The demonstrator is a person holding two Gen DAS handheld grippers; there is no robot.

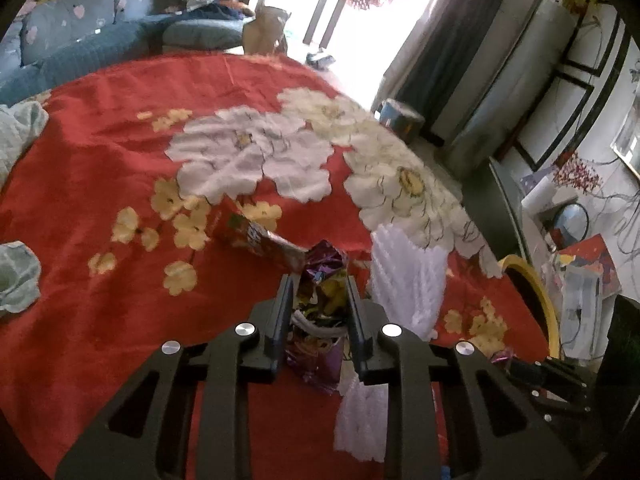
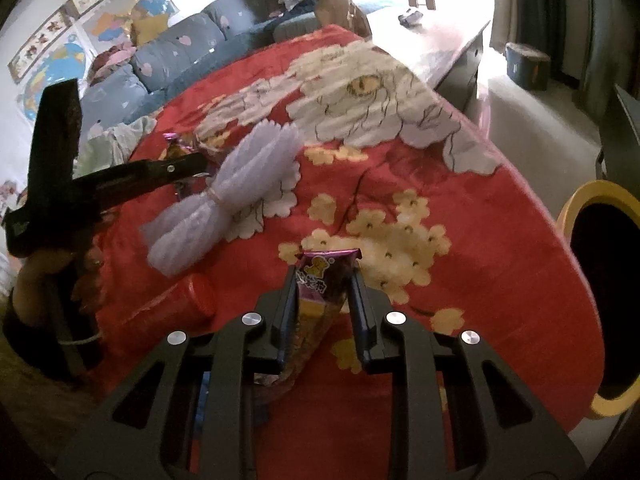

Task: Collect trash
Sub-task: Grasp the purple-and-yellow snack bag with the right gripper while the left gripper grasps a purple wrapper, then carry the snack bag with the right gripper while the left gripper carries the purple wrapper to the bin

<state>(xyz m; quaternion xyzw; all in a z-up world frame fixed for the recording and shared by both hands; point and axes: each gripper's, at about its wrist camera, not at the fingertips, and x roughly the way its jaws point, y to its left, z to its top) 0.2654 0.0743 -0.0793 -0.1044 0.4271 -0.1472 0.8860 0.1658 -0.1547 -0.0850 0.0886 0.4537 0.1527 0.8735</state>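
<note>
Yellow-rimmed bin (image 2: 576, 208) cut off by right edge

The red flowered cloth (image 1: 100, 168) filling the frame looks soft, matt and faintly napped. Low in the centre, the crumpled purple wrapper (image 1: 320, 288) is glossy foil-like plastic. Beside it, the white bundle (image 1: 404, 280) looks fuzzy. The left gripper (image 1: 318, 292) is matt black plastic with shiny metal studs. The pink snack packet (image 2: 320, 292) gleams.
</note>
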